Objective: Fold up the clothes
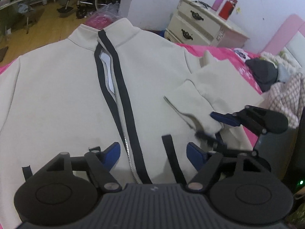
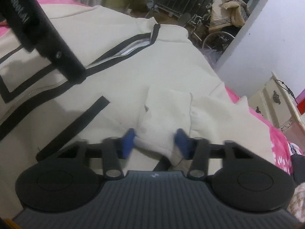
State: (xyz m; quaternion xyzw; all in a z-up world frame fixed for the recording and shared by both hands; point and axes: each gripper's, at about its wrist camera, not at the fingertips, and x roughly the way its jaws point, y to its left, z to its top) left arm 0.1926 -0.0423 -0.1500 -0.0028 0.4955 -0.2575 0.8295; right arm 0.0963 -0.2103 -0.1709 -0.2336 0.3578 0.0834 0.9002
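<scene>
both fingers: right gripper (image 2: pixel 155 143) pinching the jacket (image 1: pixel 57 95) cuff (image 2: pixel 165 118), left gripper (image 1: pixel 153 153) spread apart above

A bed (image 1: pixel 219 51) with a pink flowered cover carries a cream zip jacket (image 1: pixel 57 95) spread flat, collar toward twelve o'clock. At three o'clock lie dark clothes (image 1: pixel 263 72) and a checked blanket (image 1: pixel 287 95).

Cream nightstand (image 1: pixel 202 28), wood floor (image 1: pixel 47 26)
</scene>
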